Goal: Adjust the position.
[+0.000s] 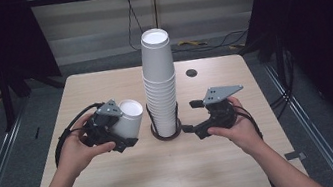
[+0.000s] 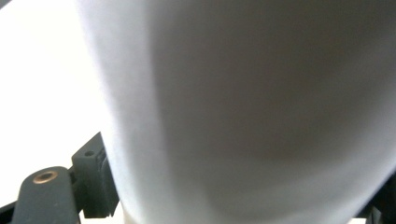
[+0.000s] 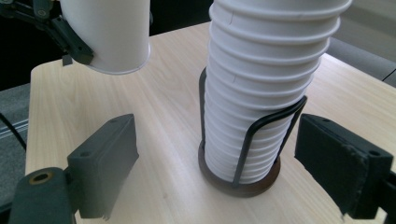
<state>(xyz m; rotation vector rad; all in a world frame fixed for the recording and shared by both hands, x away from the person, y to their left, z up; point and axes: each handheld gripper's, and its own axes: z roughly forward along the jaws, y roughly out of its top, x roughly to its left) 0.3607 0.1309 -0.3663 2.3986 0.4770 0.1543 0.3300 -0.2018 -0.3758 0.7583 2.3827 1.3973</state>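
Left of centre in the high view, my left gripper (image 1: 121, 131) has a single white paper cup (image 1: 127, 118) clamped between its jaws, the pads pressing on the cup's side. That cup is upside down and tilted, its flat bottom facing up and toward the top of the frame, and it hangs just above the wooden table (image 1: 118, 182). From the right gripper view the same cup (image 3: 109, 32) sits at the upper left, its rim clear of the tabletop.

At the middle of the high view stands the tall stack of white cups (image 1: 160, 84), upturned and nested, seated in a dark wire holder (image 1: 166, 130) with a round base. The held cup is just beside that stack, to its left, not touching it.

My right gripper (image 1: 189, 116) is right of the holder, its jaws spread wide with nothing between the pads. Looking along those jaws, I see the stack (image 3: 266, 88) and the holder (image 3: 243, 179) ahead between them, untouched.
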